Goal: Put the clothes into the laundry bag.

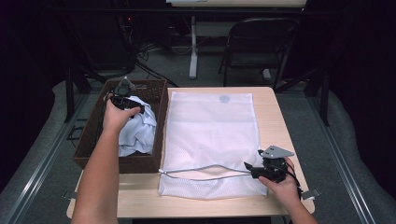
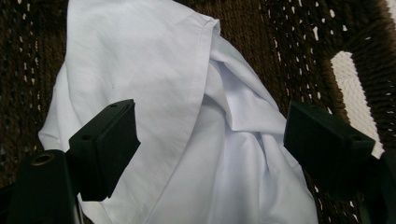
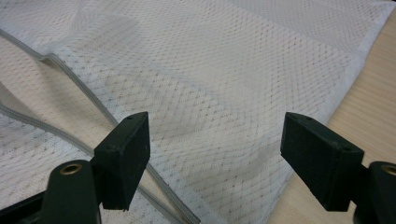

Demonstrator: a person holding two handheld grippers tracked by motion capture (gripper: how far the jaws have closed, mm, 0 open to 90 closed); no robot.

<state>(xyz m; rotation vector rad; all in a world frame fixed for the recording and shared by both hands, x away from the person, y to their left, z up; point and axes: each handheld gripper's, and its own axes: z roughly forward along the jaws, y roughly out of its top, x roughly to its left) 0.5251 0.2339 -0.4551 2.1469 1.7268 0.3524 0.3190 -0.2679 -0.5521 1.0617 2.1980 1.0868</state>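
Note:
A white mesh laundry bag (image 1: 212, 140) lies flat on the table, its zipper (image 1: 205, 171) open near the front edge. White crumpled cloth (image 1: 139, 128) fills the brown wicker basket (image 1: 156, 88) at the left. My left gripper (image 1: 122, 100) hovers over that cloth (image 2: 187, 116) with jaws open and nothing between them. My right gripper (image 1: 254, 169) stands open just above the bag's front right corner, the mesh (image 3: 224, 116) and the grey zipper (image 3: 88, 102) spread below its jaws.
The light wooden table (image 1: 280, 116) shows bare wood right of the bag (image 3: 373, 107). A dark folding chair (image 1: 259, 39) and a white table leg (image 1: 193, 46) stand beyond the table. Grey floor surrounds it.

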